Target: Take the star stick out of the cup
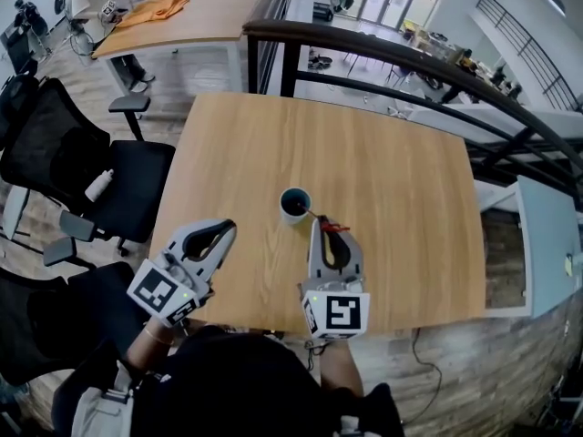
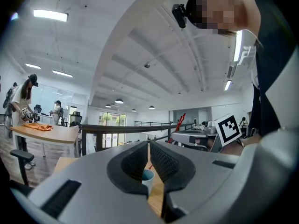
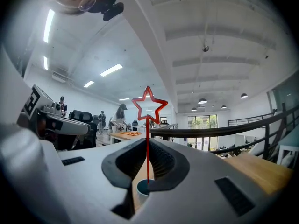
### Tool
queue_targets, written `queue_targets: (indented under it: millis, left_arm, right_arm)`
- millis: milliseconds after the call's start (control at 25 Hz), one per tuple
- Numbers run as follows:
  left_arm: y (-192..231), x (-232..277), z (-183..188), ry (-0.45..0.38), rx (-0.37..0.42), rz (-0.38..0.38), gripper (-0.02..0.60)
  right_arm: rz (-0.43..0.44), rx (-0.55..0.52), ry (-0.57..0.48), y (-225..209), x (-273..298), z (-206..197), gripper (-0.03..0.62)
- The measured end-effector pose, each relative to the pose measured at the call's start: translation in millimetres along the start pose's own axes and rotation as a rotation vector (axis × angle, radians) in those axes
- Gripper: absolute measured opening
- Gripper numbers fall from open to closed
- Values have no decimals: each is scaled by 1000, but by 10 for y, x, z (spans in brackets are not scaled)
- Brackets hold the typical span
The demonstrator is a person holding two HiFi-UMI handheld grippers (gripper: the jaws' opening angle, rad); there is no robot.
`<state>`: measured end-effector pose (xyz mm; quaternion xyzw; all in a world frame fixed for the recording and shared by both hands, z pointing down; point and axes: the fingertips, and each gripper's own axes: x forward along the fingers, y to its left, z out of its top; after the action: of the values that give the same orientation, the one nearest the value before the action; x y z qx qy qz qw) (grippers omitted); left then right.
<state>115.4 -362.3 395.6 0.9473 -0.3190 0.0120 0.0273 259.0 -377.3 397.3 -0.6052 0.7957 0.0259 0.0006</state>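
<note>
Right gripper (image 3: 147,143) is clamped on the star stick (image 3: 147,127). The stick's foot is seated in the cup (image 1: 293,217), just ahead of the jaws, so a pull along the stick's length is judged necessary. Left gripper (image 1: 221,233) is held closed and empty, farther off.

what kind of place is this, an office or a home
Most likely an open-plan office or lab on an upper level: black office chairs beside the wooden table, another work table behind, and a dark railing overlooking a lower floor.
</note>
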Motion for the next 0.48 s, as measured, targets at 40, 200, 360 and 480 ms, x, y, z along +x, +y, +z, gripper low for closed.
queue_targets:
  millis: [40, 200, 360, 480]
  left_arm:
    - [-25, -1, -8, 4, 2, -5, 23]
    - [-62, 44, -58, 12, 6, -23, 23]
    - [-49, 85, -99, 25, 4, -36, 23]
    - [-45, 108, -101, 23, -3, -37, 23]
  right_arm:
    - [1, -12, -2, 17, -33, 24, 29]
    - [7, -27, -9, 53, -100, 70, 29]
    - [12, -20, -16, 61, -105, 113, 29]
    - [16, -20, -13, 70, -122, 119, 29]
